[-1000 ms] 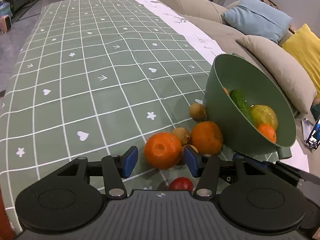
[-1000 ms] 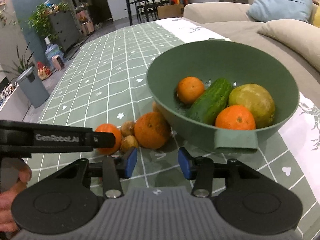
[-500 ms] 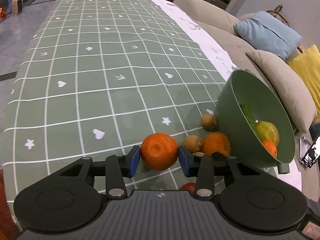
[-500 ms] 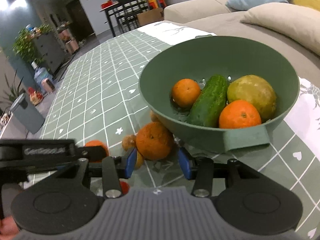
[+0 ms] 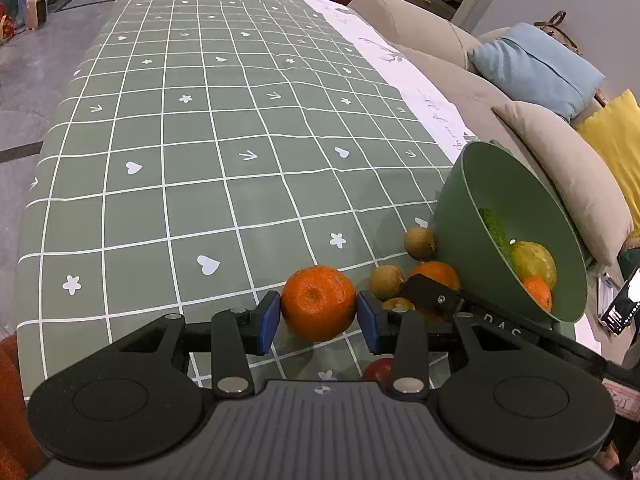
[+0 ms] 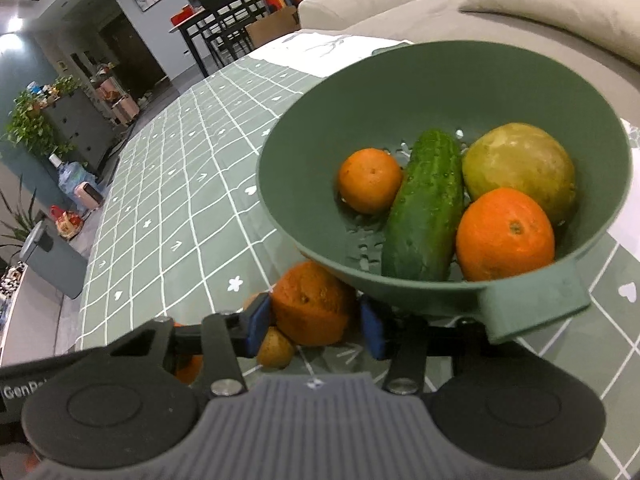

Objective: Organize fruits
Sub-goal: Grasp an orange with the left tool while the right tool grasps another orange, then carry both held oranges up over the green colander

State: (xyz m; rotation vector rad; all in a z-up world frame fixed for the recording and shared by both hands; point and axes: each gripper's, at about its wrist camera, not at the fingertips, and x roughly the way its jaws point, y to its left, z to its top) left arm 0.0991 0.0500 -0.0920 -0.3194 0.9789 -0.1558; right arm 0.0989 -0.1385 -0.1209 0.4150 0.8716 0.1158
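Checked green tablecloth (image 5: pixel 200 168) under bright dimpled orange (image 5: pixel 318 302)

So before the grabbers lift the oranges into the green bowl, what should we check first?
1. Left gripper around its orange: ok, the blue pads sit at both sides of it.
2. Right gripper around the other orange: cannot tell, the right pad looks a little apart from it.
3. Room in the green bowl: ok, bare space shows above the cucumber.
4. Bowl standing level: cannot tell; it looks tilted, but the fisheye bends things.
5. Small brown fruit out of the way: not ok, it lies right under the right gripper's orange.
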